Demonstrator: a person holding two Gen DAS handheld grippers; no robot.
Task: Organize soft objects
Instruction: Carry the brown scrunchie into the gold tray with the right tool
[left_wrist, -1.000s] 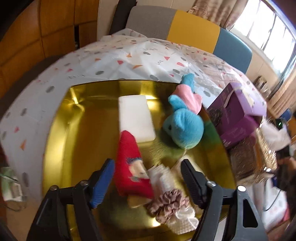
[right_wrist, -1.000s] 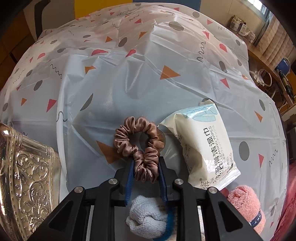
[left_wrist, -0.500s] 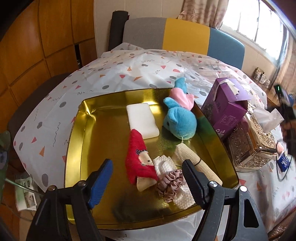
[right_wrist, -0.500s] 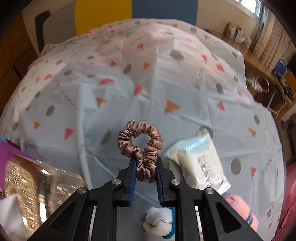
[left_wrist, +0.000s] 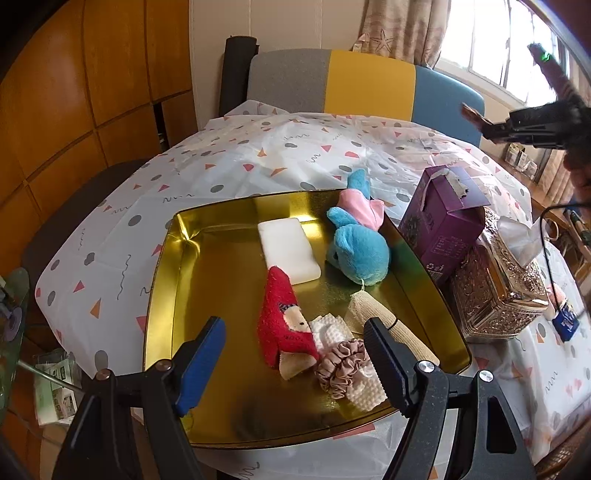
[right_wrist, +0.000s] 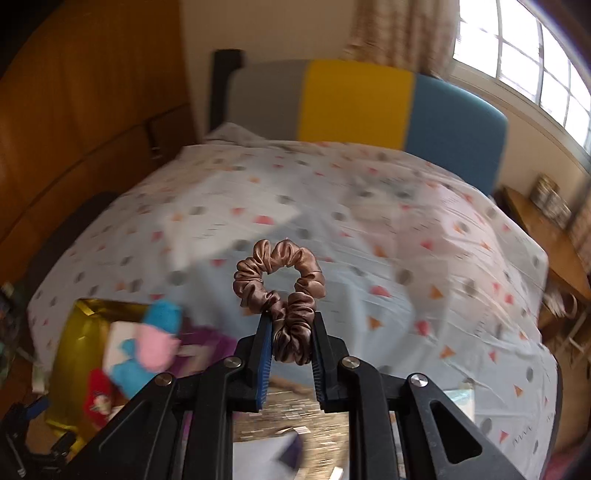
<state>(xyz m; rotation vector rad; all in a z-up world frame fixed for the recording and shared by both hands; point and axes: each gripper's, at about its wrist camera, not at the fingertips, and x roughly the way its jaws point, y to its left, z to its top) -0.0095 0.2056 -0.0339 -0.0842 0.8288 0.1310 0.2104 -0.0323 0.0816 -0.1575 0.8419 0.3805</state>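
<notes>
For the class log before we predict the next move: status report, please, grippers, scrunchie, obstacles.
Right gripper shut on brown scrunchie, held in the air. Left gripper open, empty, over gold tray. Tray already holds a second scrunchie and plush toys; purple box stands beside it.

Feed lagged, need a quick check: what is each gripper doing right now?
Left gripper: open, holding nothing, over the gold tray.
Right gripper: shut on a brown scrunchie, held in the air above the table.
</notes>
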